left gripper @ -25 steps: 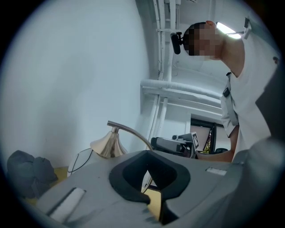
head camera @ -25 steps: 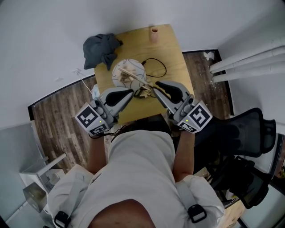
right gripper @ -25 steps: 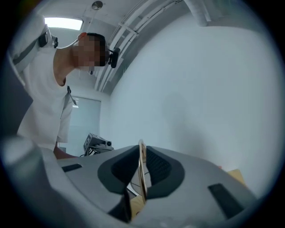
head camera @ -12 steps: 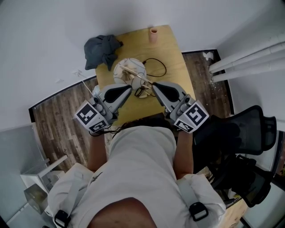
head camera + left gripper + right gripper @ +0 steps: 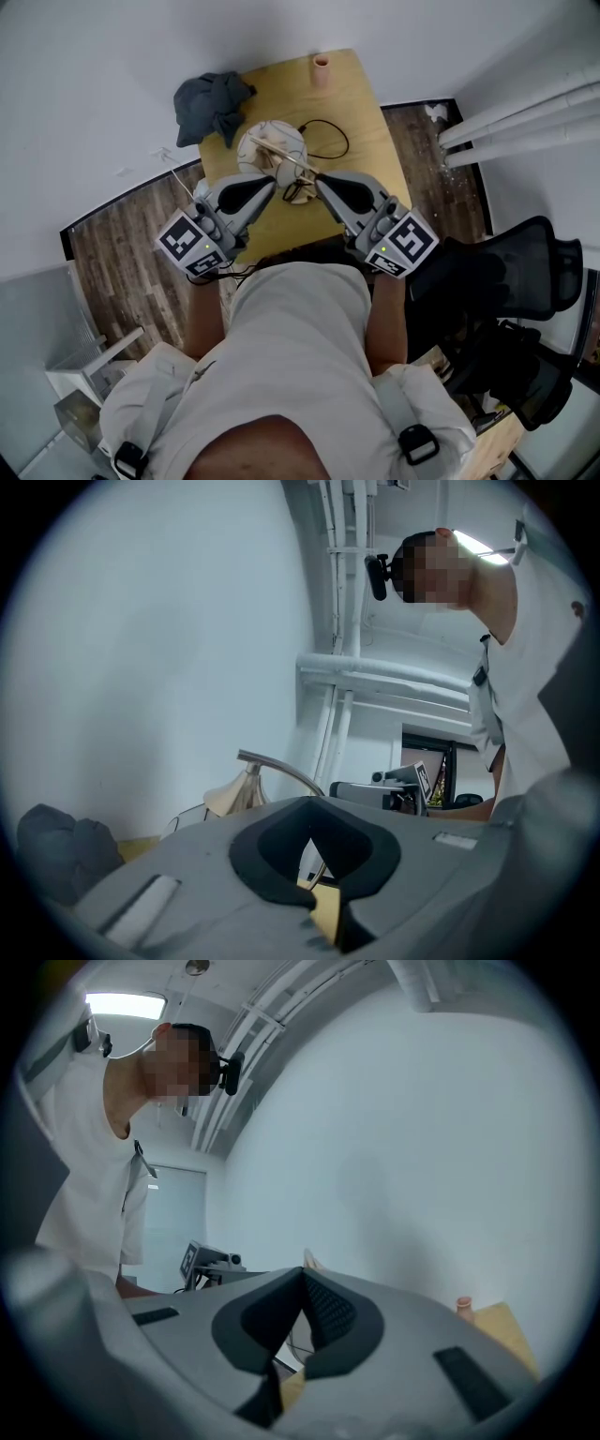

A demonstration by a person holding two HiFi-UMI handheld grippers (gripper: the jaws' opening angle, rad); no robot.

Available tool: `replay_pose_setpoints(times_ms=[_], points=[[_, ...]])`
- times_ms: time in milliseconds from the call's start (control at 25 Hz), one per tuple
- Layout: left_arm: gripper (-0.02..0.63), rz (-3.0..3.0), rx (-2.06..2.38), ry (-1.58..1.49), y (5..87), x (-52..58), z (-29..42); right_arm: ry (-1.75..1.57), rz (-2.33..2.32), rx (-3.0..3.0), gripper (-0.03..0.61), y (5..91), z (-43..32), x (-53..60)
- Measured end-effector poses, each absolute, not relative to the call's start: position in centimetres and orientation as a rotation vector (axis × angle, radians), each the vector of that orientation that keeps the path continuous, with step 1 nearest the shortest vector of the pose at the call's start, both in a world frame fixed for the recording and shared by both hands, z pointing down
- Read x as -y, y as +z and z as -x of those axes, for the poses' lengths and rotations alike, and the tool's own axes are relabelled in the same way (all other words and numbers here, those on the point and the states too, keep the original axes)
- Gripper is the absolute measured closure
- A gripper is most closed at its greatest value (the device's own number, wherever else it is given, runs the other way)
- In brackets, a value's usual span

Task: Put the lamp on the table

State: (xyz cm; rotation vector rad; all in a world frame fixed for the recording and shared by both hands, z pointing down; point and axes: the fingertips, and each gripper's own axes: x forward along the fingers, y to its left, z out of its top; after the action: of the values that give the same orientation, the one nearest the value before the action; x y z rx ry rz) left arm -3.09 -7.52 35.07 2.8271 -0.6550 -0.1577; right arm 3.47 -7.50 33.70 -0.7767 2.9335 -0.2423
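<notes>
The lamp (image 5: 272, 150) stands on the wooden tabletop (image 5: 361, 103), roughly at its middle, with its pale round shade seen from above and a thin arm crossing over it. In the left gripper view the shade shows as a cone under a curved metal arm.

The person stands at the near edge, and both grippers reach in toward the lamp's near side. The left gripper (image 5: 270, 187) comes from the left and the right gripper (image 5: 321, 181) from the right, their tips close together just beside the lamp's foot.

The left fingers (image 5: 281, 841) are clenched, tips meeting. A thin metal rod shows in the hollow behind them, and I cannot tell whether it is pinched. The right fingers (image 5: 328, 1312) are clenched too, tip against tip, with nothing clearly held. A pale bit of the lamp pokes up just past them.

A black cable (image 5: 330, 139) loops on the tabletop to the right of the lamp. A crumpled grey cloth (image 5: 211, 101) hangs over the far left corner, and a small pinkish cup (image 5: 321, 70) stands at the far edge. A black office chair (image 5: 511, 281) sits on the right.
</notes>
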Motion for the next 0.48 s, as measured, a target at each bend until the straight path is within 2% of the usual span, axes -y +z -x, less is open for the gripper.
replay_pose_setpoints(times_ms=[480], points=[[0.614, -2.836, 0.635, -0.152, 34.89, 7.70, 2.92, -0.247, 0.765, -2.947, 0.591, 33.84, -3.27, 7.56]])
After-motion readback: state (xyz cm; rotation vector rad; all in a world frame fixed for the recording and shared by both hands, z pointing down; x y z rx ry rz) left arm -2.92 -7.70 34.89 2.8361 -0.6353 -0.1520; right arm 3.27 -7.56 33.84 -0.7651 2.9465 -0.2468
